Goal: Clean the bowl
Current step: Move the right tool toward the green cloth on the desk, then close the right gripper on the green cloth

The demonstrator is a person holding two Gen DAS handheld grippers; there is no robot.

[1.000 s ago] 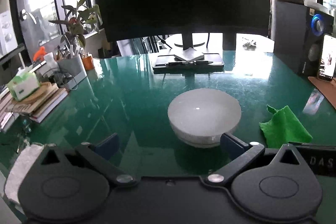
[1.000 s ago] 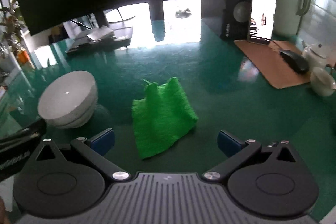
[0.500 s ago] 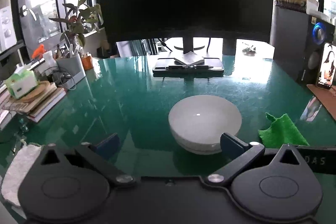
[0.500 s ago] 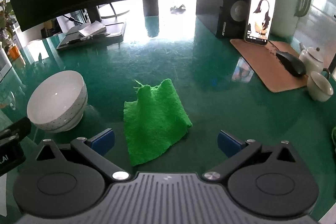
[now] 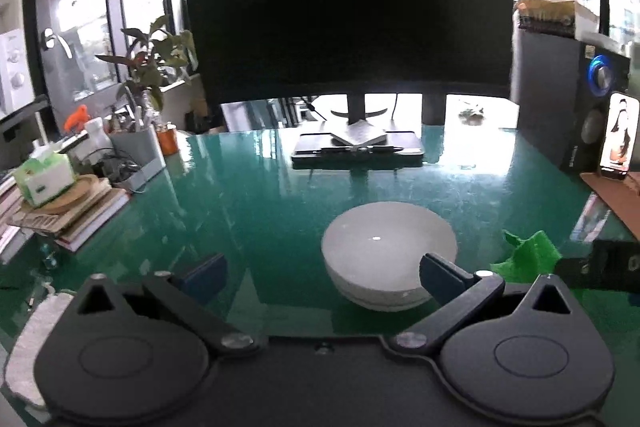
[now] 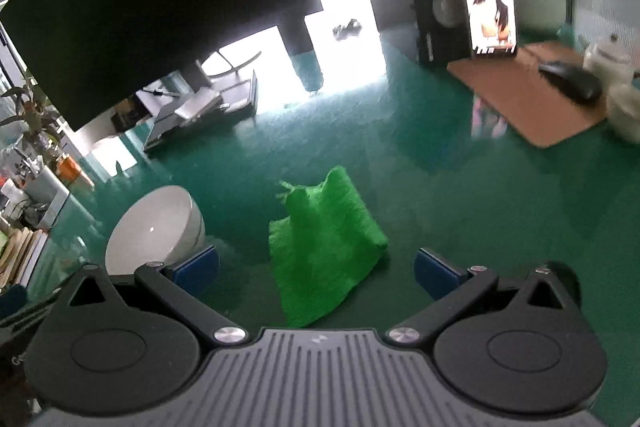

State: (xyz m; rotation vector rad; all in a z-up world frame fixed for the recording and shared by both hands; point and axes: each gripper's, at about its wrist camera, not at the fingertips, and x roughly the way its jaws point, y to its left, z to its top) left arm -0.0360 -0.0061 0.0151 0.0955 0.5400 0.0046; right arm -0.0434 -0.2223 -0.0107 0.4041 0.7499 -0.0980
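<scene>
Shiny green glass covers the tabletop (image 5: 248,195), and a big dark screen (image 5: 348,3) stands at the far side. From my left camera I see the white bowl (image 5: 388,247) sitting upright a little to the right of the middle. My left tool (image 5: 320,271) has its two blue tips spread wide and holds nothing. The right tip sits in front of the bowl's near side, but I cannot tell if it touches. The bowl is not in the middle of the gap. If I squeeze now, I think one tip could push the bowl and make it slide on the slick glass. A stack of books (image 5: 68,215) sits far off to the left. From my right camera, the green cloth (image 6: 324,247) lies bunched up on the tabletop (image 6: 480,211), right between the spread tips of my right tool (image 6: 316,273), which holds nothing too. The bowl (image 6: 154,231) is just to the left of it. A phone (image 6: 488,5), a mouse (image 6: 570,81) and a teapot (image 6: 610,57) stand well apart on the right. If I grab only a fold, the cloth may slip out. My two tools are near each other and could bump.
</scene>
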